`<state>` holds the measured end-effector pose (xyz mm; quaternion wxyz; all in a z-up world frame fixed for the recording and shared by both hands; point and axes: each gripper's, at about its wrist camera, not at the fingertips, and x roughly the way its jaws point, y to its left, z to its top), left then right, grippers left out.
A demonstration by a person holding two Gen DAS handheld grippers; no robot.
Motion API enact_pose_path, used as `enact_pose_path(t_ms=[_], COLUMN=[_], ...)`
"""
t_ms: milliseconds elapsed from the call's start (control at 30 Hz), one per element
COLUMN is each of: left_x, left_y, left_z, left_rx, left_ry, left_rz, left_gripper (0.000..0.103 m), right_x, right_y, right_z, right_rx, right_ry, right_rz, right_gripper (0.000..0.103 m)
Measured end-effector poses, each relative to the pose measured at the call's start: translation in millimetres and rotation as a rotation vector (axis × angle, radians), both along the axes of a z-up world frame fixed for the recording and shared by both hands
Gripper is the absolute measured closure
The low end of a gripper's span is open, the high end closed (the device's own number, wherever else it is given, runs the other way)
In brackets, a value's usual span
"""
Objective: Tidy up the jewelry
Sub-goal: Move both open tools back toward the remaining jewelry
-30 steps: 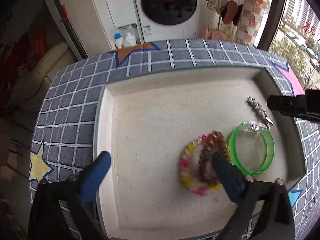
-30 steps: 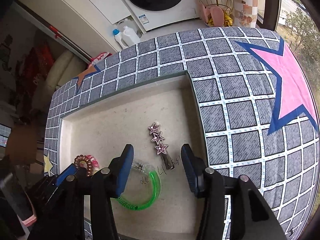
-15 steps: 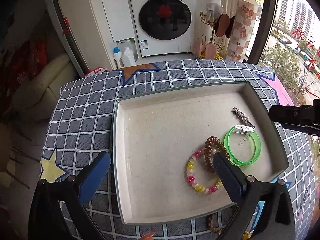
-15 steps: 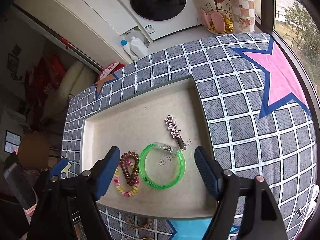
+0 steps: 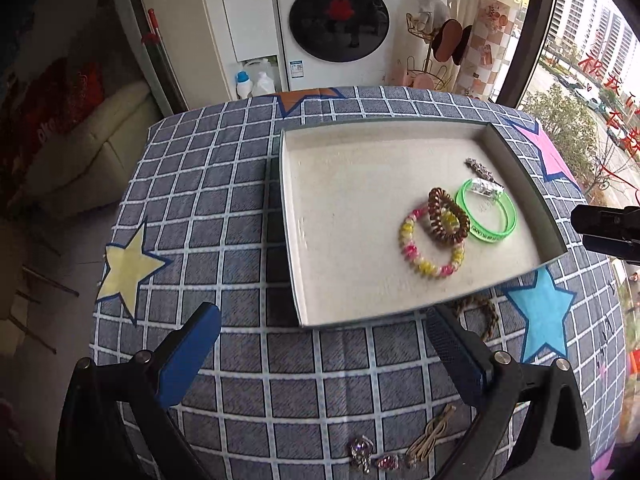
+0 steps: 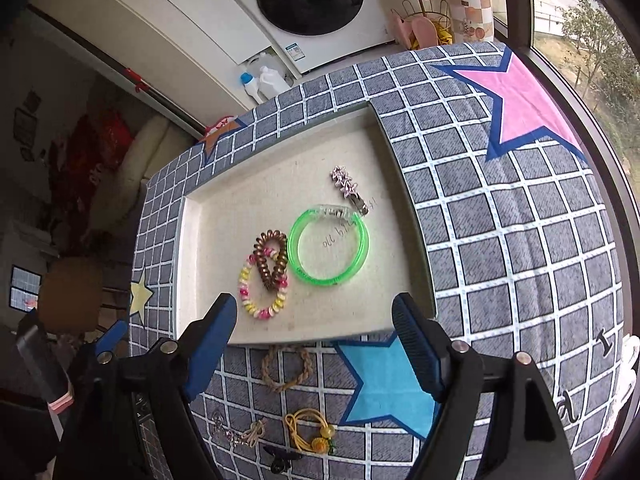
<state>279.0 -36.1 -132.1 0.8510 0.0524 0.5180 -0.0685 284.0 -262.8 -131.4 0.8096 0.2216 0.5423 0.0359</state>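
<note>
A shallow cream tray (image 5: 352, 196) (image 6: 240, 200) lies on the checked cloth. Inside it are a green bangle (image 5: 490, 237) (image 6: 320, 279), a star hair clip (image 5: 480, 169) (image 6: 346, 184), a brown spiral hair tie (image 5: 438, 194) (image 6: 266, 264) and a pink-and-yellow bead bracelet (image 5: 406, 240) (image 6: 244, 280). The spiral tie overlaps the bead bracelet. My left gripper (image 5: 320, 320) hangs open above the tray's near edge, holding nothing. My right gripper (image 6: 314, 306) is open and empty too, above the tray's near side.
On the cloth in front of the tray lie a braided rope bracelet (image 6: 267, 368) (image 5: 490, 316), a yellow hair tie (image 6: 316, 440), a black clip (image 6: 280, 458), beige hair ties (image 5: 430, 436) and a jewelled piece (image 5: 362, 450). A washing machine (image 5: 340, 20) stands beyond the table.
Both grippers have drawn back and up from the tray, so more of the table shows. The right jaws have spread wider. The jewelry in the tray has stayed put.
</note>
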Motion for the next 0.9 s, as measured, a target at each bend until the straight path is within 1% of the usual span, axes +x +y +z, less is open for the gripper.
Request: enact_pose_path(t_ms=[67, 167, 467, 600, 800, 900], left_x=[-11, -27, -66, -73, -74, -74], left_y=[5, 12, 36, 41, 42, 39], left_z=[-3, -9, -41, -52, -65, -69], left_rx=[-0.009, -0.001, 0.005, -0.013, -0.052, -0.044], left_ry=[0.018, 0.042, 0.151, 0.190, 0.229, 0.235], left_rz=[-0.010, -0.015, 0.021, 0.039, 0.058, 0.048], left_gripper=[0.000, 0.000, 0.000, 0.000, 0.000, 0.000], right_x=[-10, -26, -66, -78, -89, -91], right_y=[5, 13, 30, 36, 40, 42], right_z=[-1, -4, -26, -37, -51, -57], right_rx=[-0.011, -0.028, -0.083, -0.107, -0.155, -0.181], right_ry=[0.011, 0.032, 0.114, 0.145, 0.177, 0.191], right_rz=[0.005, 0.015, 0.031, 0.041, 0.040, 0.046], right_gripper=[0.021, 0.021, 0.021, 0.021, 0.021, 0.021])
